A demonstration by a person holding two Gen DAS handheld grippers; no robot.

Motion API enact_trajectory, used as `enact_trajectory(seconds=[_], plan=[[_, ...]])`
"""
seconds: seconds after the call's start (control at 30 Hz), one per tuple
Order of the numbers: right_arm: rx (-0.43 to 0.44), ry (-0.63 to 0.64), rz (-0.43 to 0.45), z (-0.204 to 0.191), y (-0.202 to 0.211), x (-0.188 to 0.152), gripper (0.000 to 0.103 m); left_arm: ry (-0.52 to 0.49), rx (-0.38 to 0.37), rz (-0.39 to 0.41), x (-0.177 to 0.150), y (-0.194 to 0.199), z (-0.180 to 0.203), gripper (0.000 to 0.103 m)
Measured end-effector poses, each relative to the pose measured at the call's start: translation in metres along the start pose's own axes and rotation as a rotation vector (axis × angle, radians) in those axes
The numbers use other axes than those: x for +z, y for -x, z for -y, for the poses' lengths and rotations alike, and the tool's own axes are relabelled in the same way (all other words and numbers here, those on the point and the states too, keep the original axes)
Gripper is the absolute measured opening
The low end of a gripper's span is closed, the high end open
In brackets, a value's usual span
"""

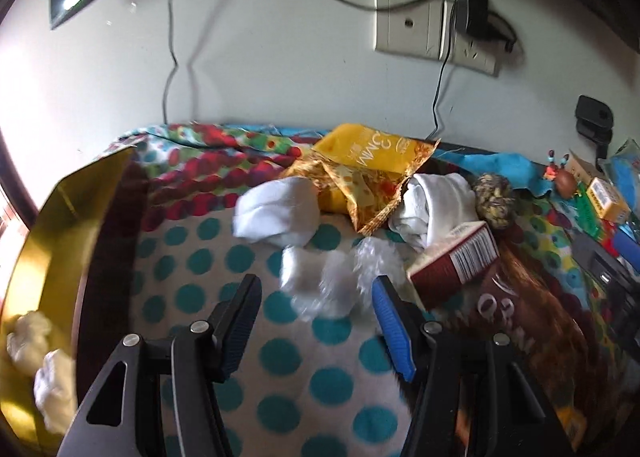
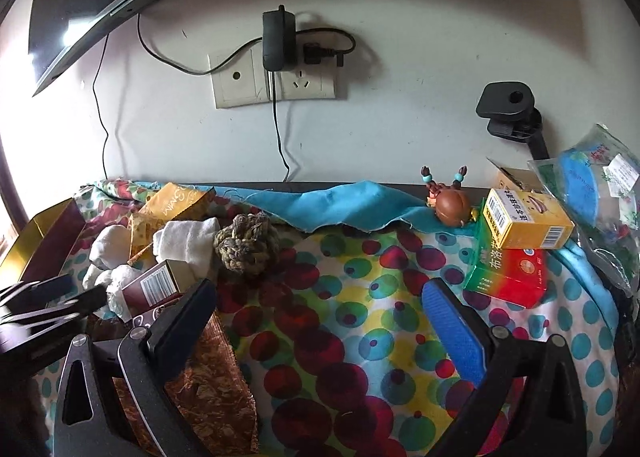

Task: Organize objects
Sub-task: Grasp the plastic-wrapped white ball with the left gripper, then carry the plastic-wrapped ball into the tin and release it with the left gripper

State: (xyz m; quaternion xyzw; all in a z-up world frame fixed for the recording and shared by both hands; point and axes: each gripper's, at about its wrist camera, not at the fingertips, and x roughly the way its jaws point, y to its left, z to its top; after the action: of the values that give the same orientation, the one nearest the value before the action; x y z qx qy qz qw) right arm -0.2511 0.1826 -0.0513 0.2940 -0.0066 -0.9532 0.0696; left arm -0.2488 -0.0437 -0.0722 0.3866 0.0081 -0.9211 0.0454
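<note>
My left gripper [image 1: 316, 293] is open, its jaws on either side of a crumpled white wad [image 1: 320, 285] on the dotted cloth. Behind it lie white rolled socks [image 1: 276, 213], another white cloth [image 1: 436, 205], a yellow snack bag [image 1: 368, 169], a woven rope ball [image 1: 494, 199] and a dark red box [image 1: 456, 265]. A gold box [image 1: 60, 241] at left holds white wads [image 1: 36, 357]. My right gripper [image 2: 320, 297] is open and empty over the coloured dotted cloth. The rope ball [image 2: 246, 245] lies ahead of it to the left, and the left gripper [image 2: 52, 305] shows at the far left.
A yellow box [image 2: 528, 223] sits on a red-green box [image 2: 504, 277] at right, beside a small figurine [image 2: 450, 203] and a plastic bag [image 2: 592, 181]. A brown packet [image 2: 212, 385] lies under the right gripper's left finger. The wall with sockets [image 2: 276, 85] and cables is behind.
</note>
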Motion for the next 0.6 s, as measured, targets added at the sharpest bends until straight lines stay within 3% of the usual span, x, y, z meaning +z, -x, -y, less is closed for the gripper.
enact_trajectory(seconds=[0.37,0.4,0.43,0.6], plan=[[-0.003,-0.003,0.023,0.002,0.002,-0.001,0.103,0.006,-0.022,-0.049,0.013,-0.035,0.013,0.059],[-0.003,-0.003,0.025,0.002,0.002,-0.001,0.103,0.012,-0.024,-0.068,0.014,-0.040,0.012,0.056],[-0.004,-0.002,0.025,0.002,0.002,-0.001,0.103,0.010,-0.035,-0.085,0.014,-0.043,0.013,0.037],[-0.006,-0.001,0.023,0.002,0.002,-0.001,0.103,-0.008,-0.075,-0.066,0.012,-0.037,0.016,0.034]])
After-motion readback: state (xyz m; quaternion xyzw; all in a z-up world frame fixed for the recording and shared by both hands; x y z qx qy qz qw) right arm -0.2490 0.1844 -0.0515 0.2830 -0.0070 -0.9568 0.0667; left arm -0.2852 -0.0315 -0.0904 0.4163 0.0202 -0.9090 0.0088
